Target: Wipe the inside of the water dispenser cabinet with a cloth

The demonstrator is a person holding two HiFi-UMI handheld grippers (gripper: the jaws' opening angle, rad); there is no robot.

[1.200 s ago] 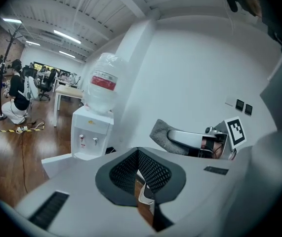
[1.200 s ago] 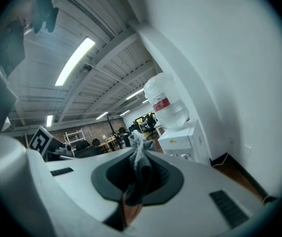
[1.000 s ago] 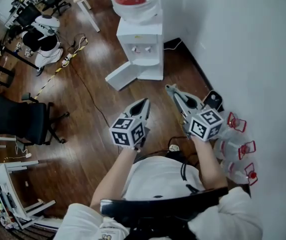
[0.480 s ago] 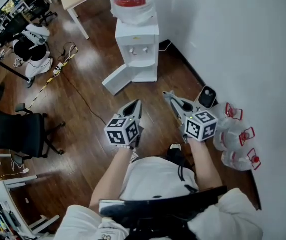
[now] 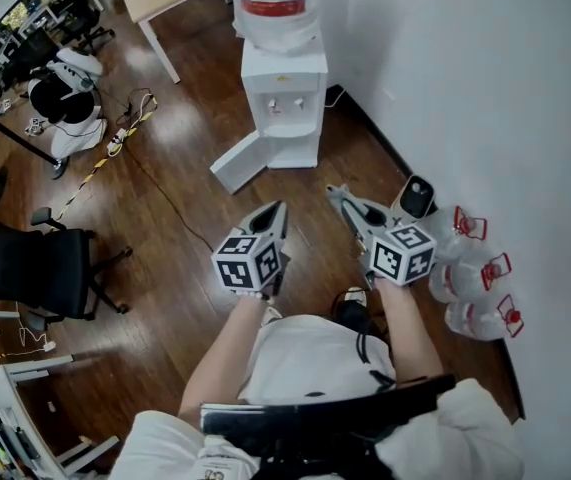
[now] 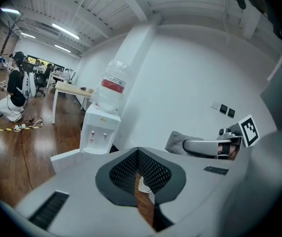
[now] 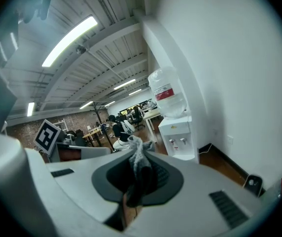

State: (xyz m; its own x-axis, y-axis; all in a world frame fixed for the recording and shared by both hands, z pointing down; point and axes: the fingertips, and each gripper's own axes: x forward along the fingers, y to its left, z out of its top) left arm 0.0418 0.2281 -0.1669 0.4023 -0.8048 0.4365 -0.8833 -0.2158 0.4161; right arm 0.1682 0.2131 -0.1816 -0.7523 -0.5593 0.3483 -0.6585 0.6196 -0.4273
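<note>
Brown wood floor point(image 5: 165, 198), white water dispenser point(image 5: 283, 93) far, white cabinet door point(image 5: 237, 162) open | approach step | right gripper point(image 5: 337, 192) clamps grey cloth point(image 7: 139, 158), left gripper point(image 5: 279, 208) jaws together, empty | next: step close, reach inside

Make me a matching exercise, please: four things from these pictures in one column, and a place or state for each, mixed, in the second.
1. cloth
2. left gripper
3. cabinet door
4. water bottle

a. open
b. on top of the dispenser
c. shut, empty
d. in the right gripper

Pairs: 1-d, 2-c, 3-a, 4-b
</note>
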